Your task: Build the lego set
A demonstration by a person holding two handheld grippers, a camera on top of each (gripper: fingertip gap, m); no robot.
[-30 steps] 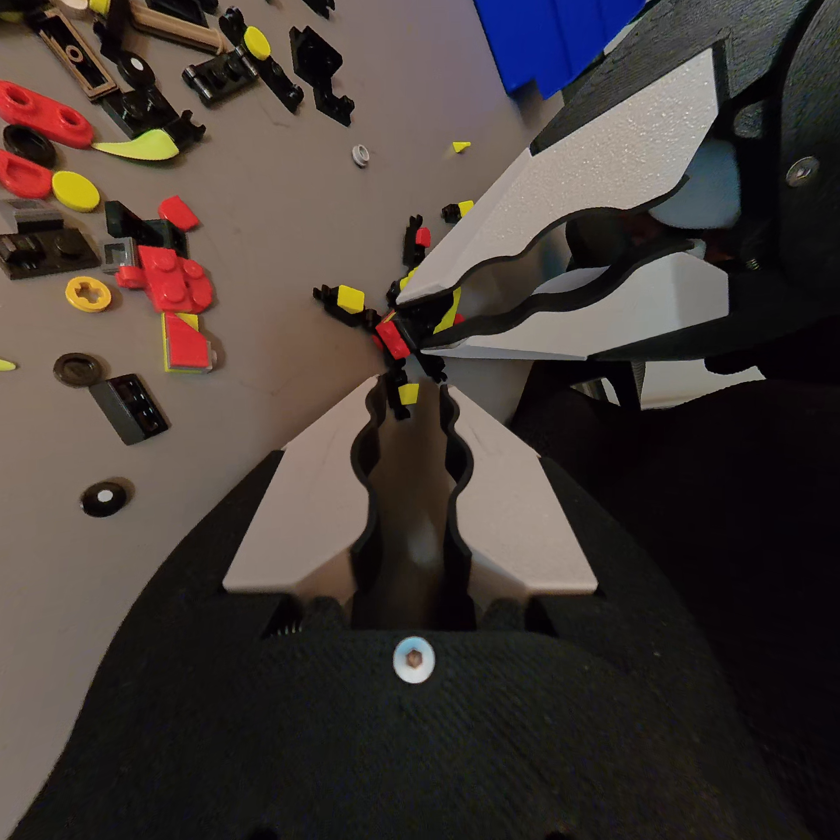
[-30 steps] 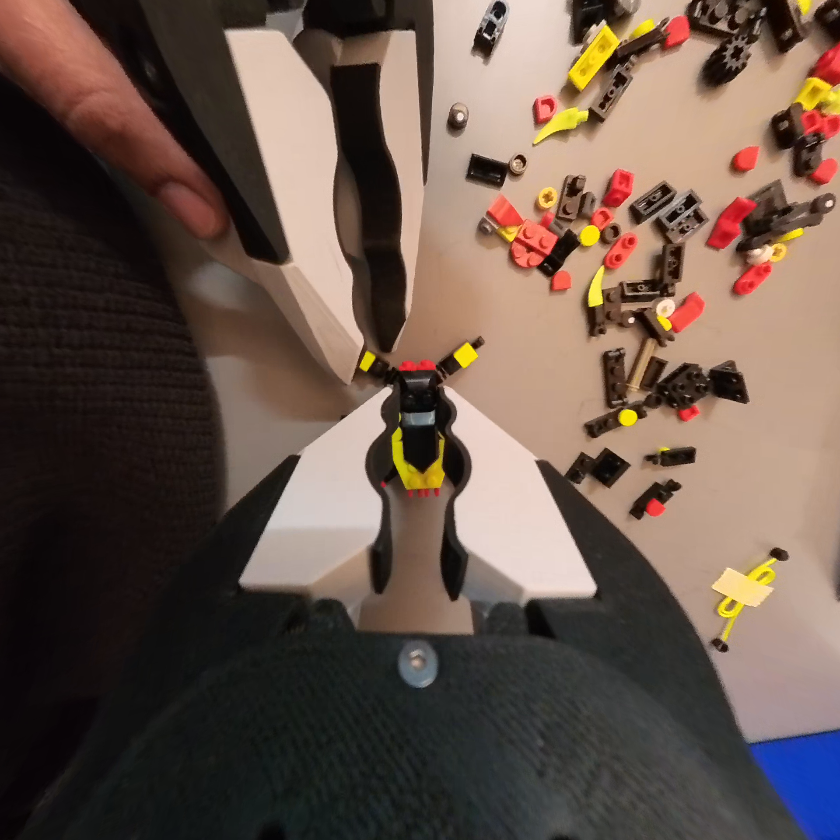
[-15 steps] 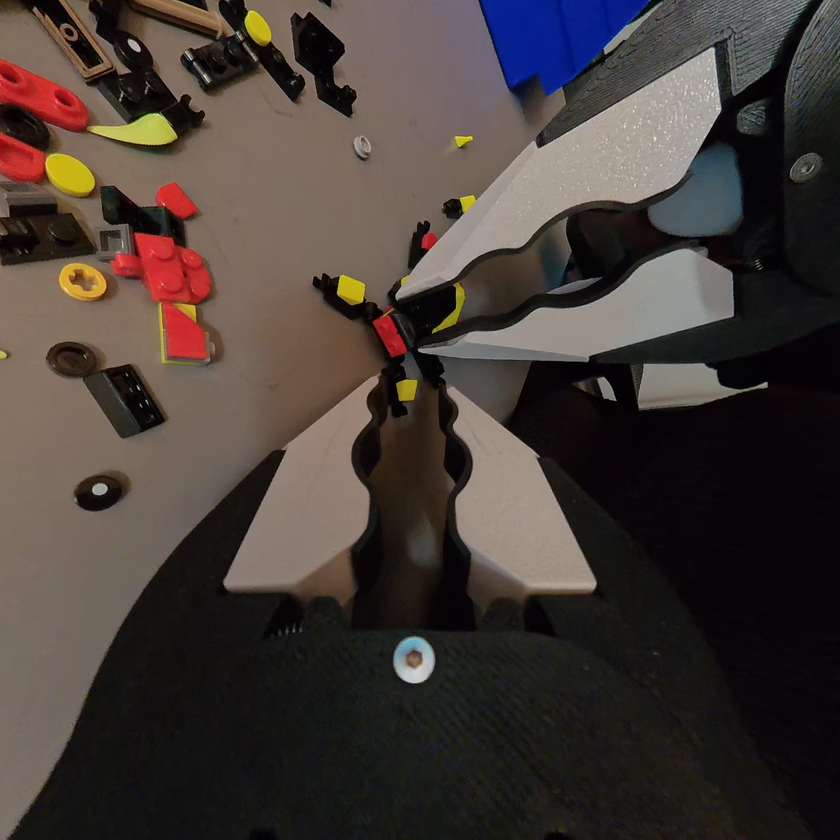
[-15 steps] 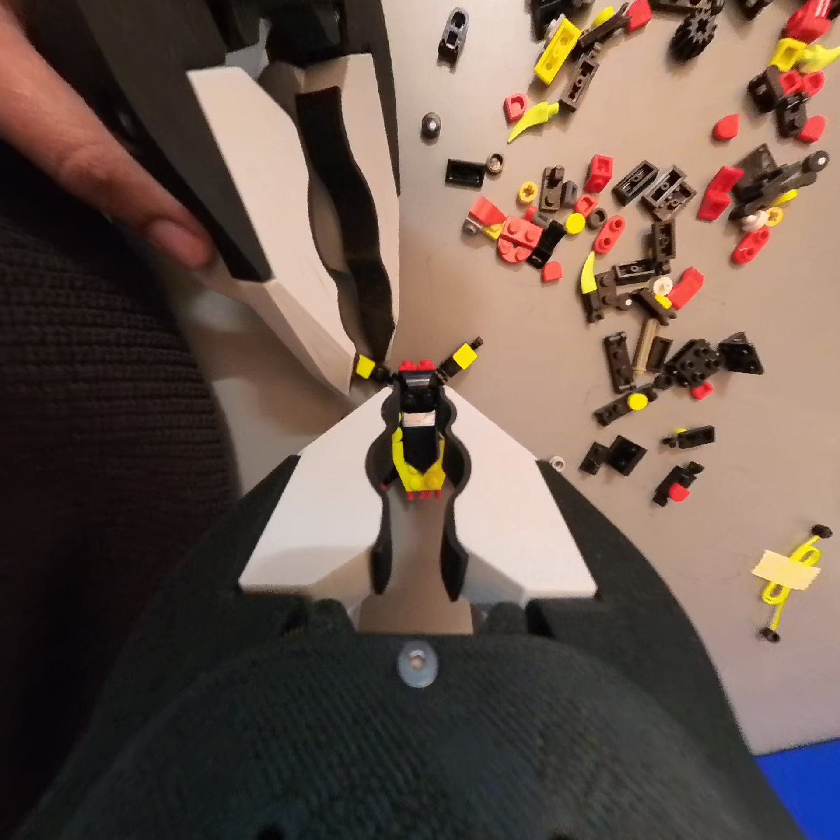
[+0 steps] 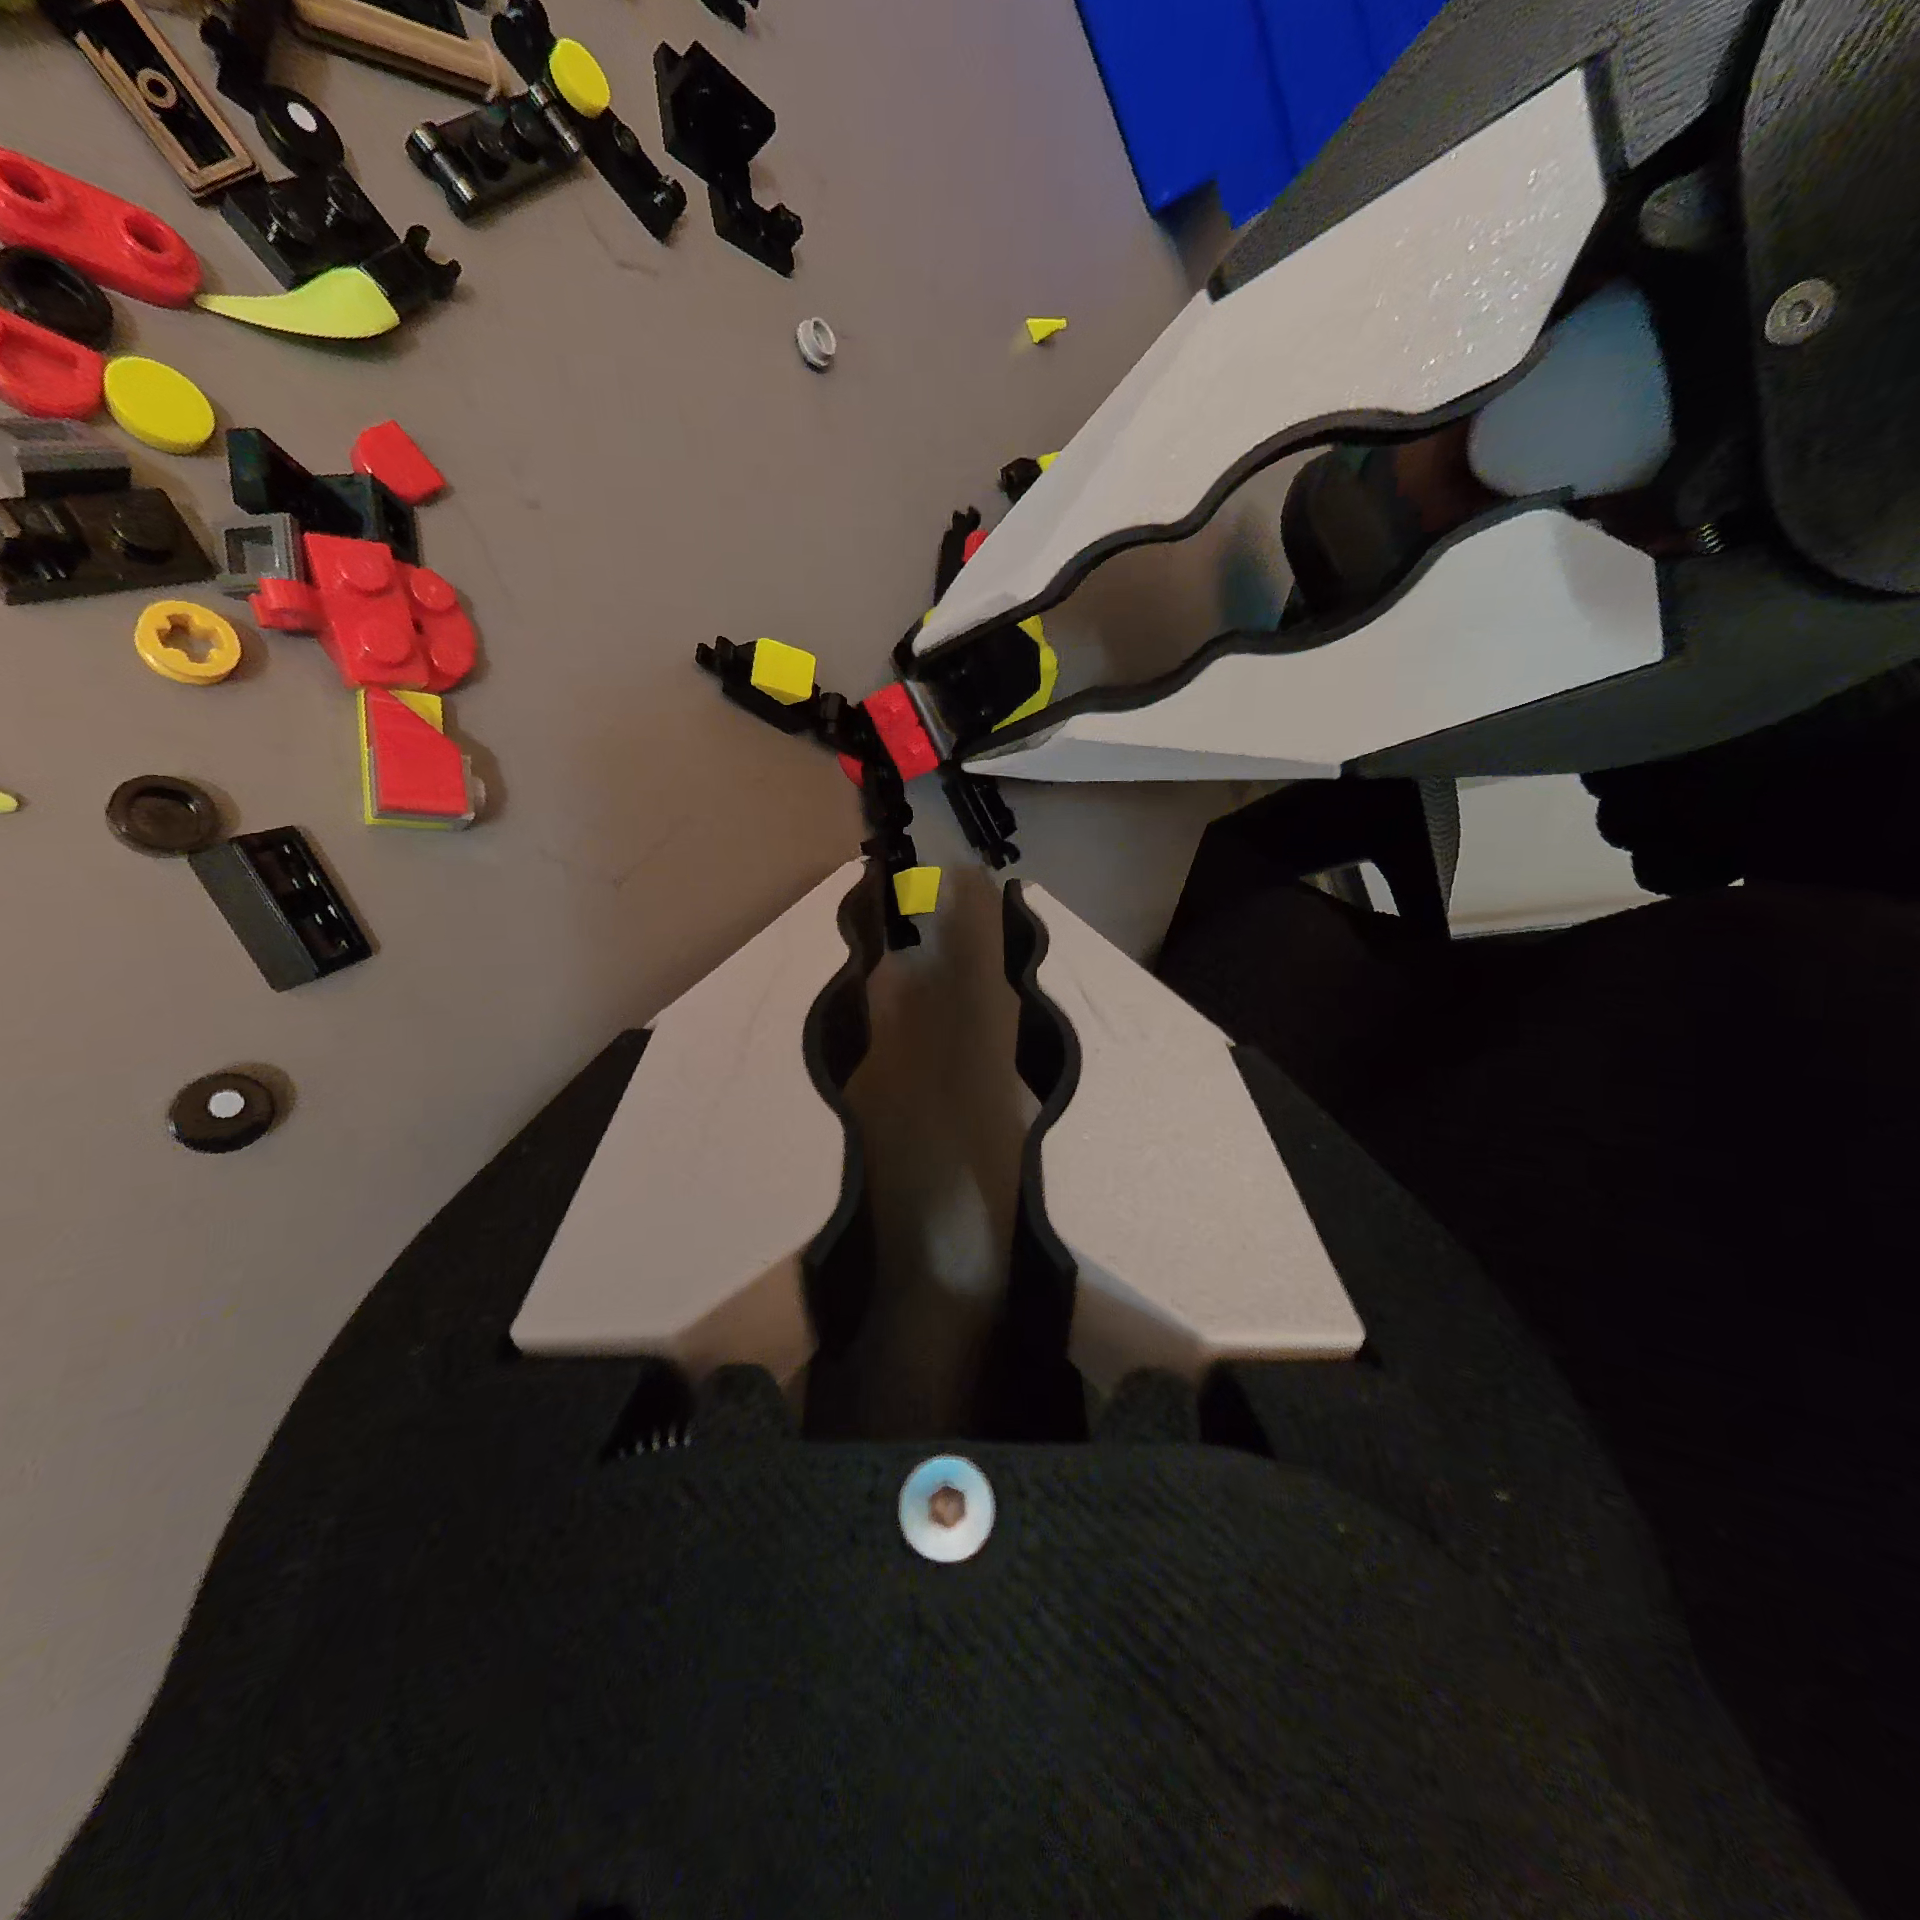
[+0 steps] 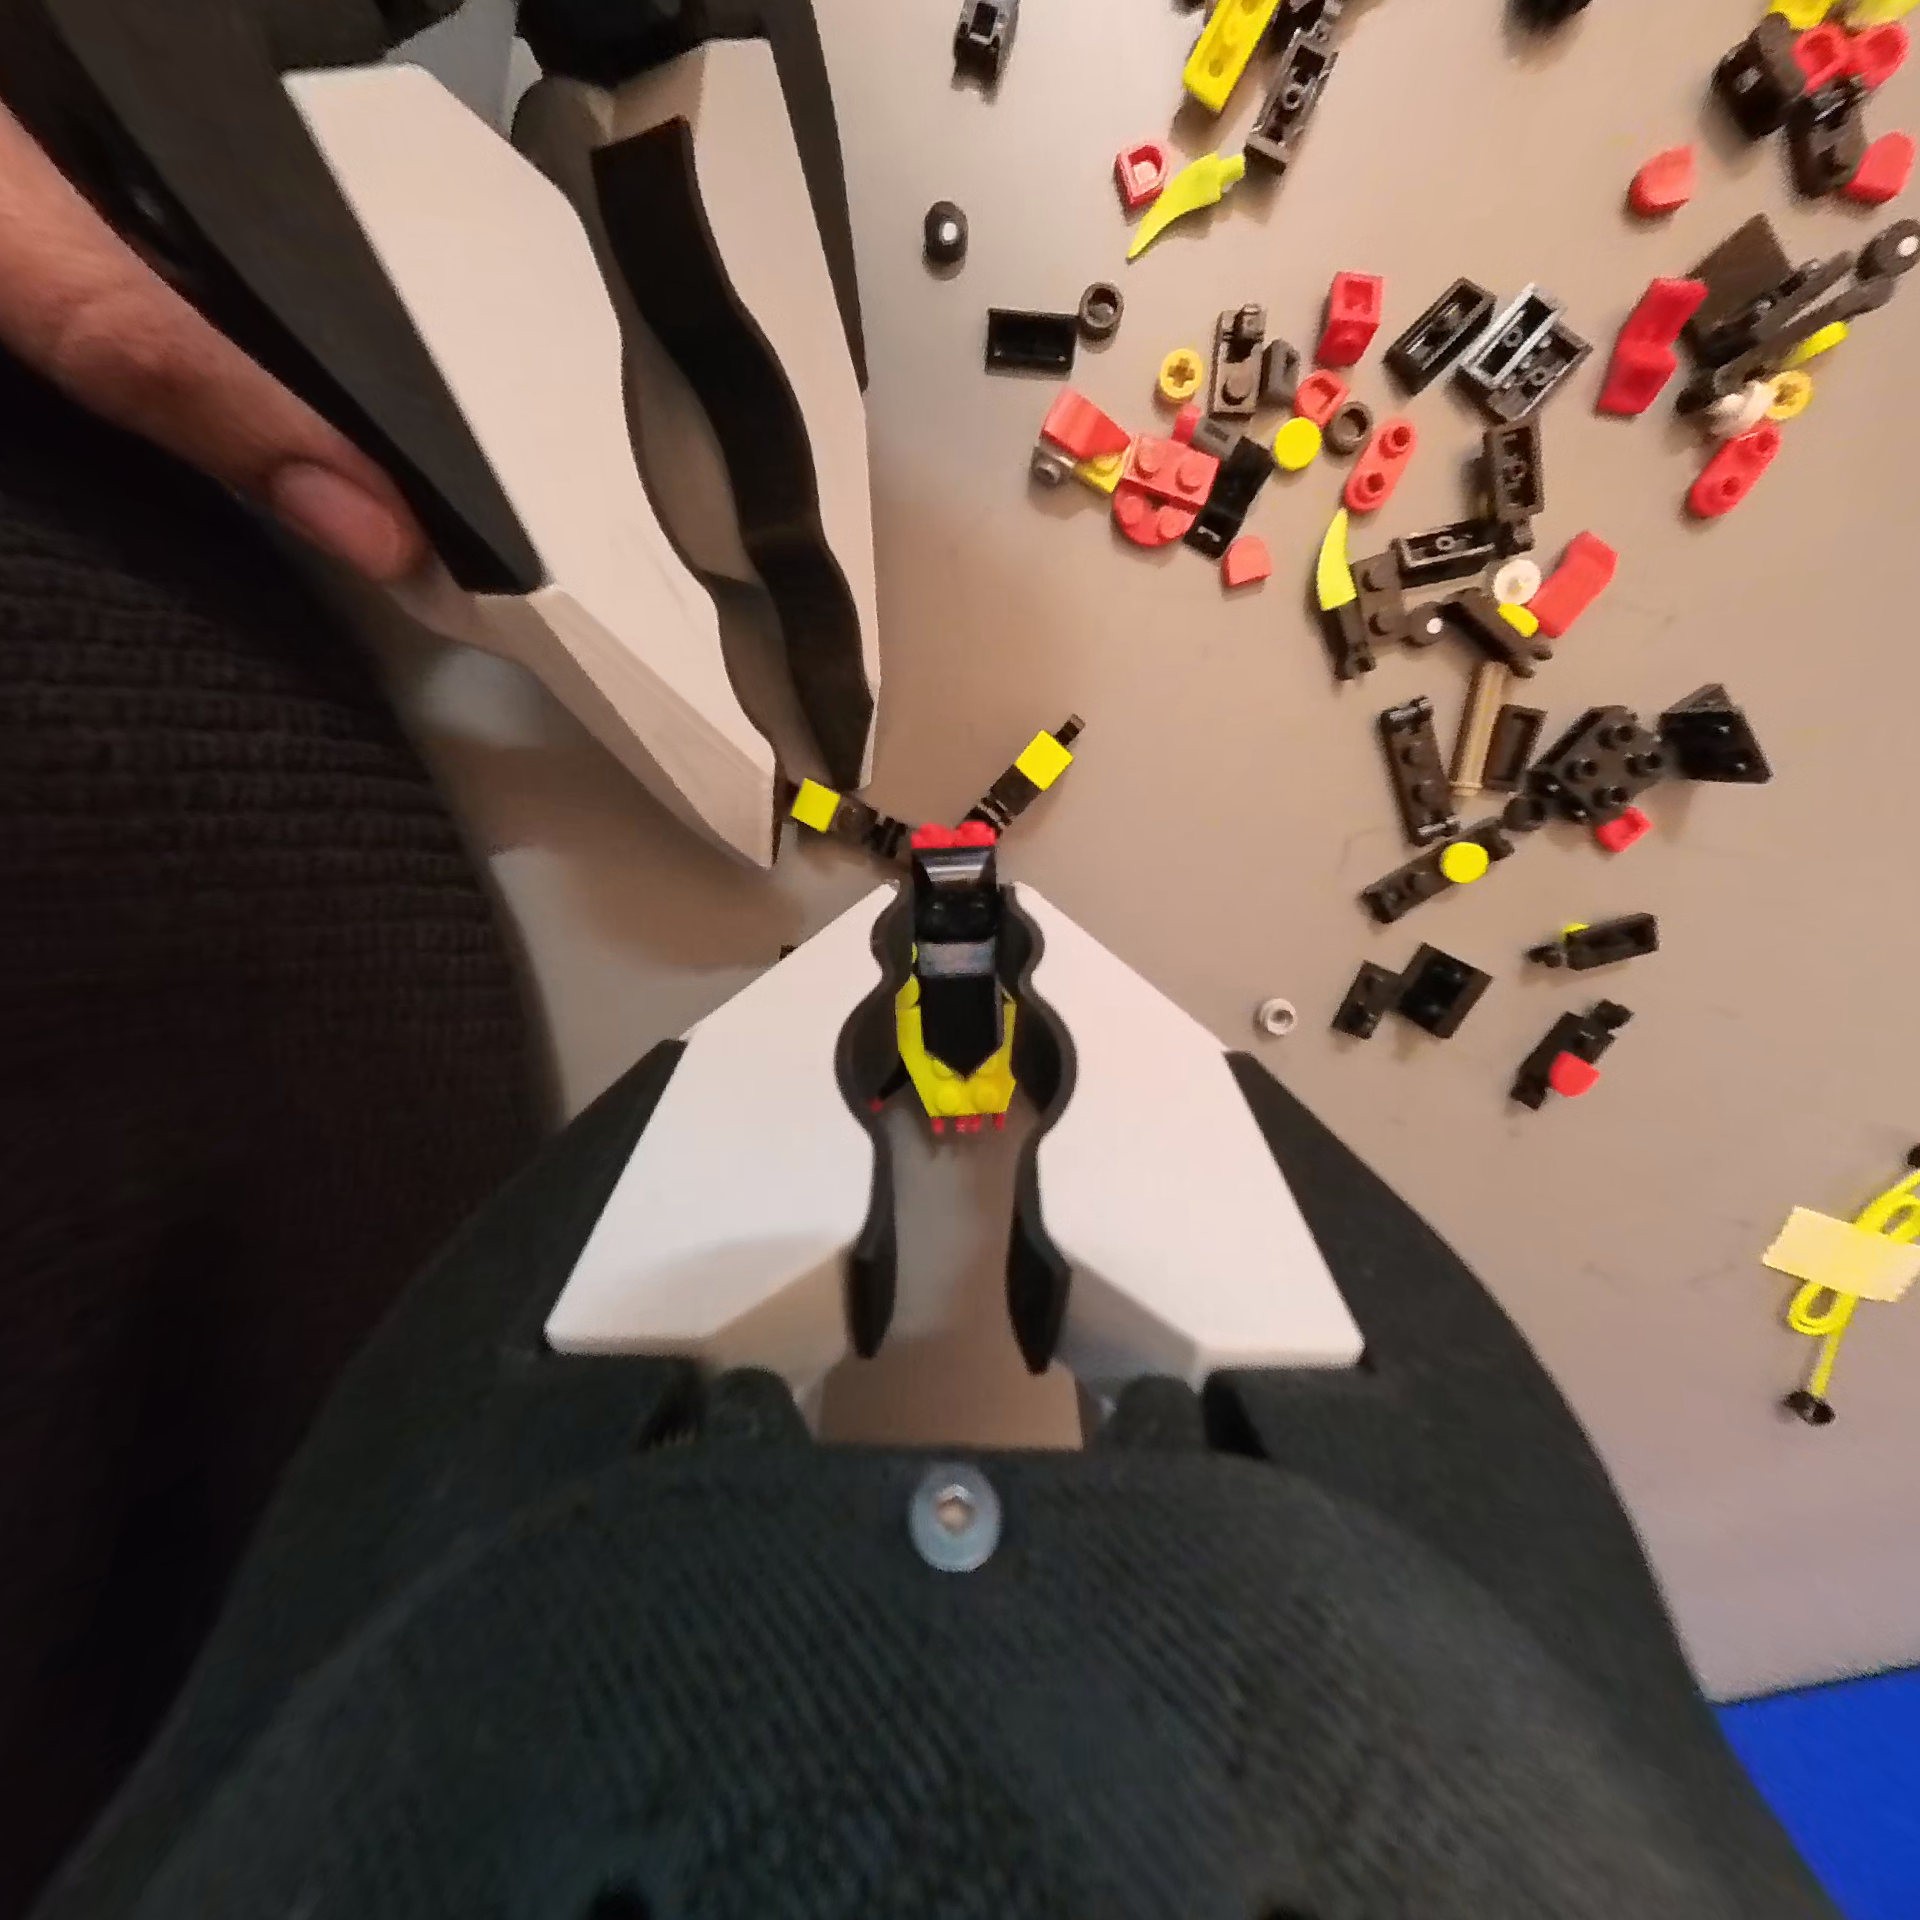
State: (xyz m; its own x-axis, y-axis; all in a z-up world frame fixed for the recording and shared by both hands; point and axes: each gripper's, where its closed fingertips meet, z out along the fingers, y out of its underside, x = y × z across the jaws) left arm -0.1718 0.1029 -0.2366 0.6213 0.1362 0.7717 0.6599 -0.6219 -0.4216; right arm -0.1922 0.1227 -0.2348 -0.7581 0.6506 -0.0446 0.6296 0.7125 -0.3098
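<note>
My right gripper (image 6: 956,888) is shut on a small black and yellow lego model (image 6: 956,997) with a red front and two thin black arms tipped with yellow tiles. The left arm's yellow tile (image 6: 814,805) lies at the tip of my left gripper (image 6: 821,790), which comes in from the upper left. In the left wrist view the left gripper (image 5: 935,883) is open, with that yellow-tipped arm (image 5: 914,888) between its fingertips. The right gripper (image 5: 935,717) enters there from the upper right, holding the model (image 5: 987,675) above the grey table (image 5: 623,468).
Several loose red, black and yellow pieces lie across the table (image 6: 1195,727), among them a red plate (image 5: 384,623) and a dark slope (image 5: 281,904). A yellow string with tape (image 6: 1849,1257) lies at the right. A person's finger (image 6: 260,447) rests on the left gripper. A blue surface (image 5: 1226,83) borders the table. Only a small space, under 4 cm, lies between the two pairs of fingers. From either gripper's tips it is about 8 cm to the red plate (image 5: 384,623). It turns up in the right wrist view (image 6: 1160,465) as well.
Both grippers have drifted slightly together over the table, so the loose pieces shift a little in each view. Neither grip has changed, and the arm stays between the left fingertips.
</note>
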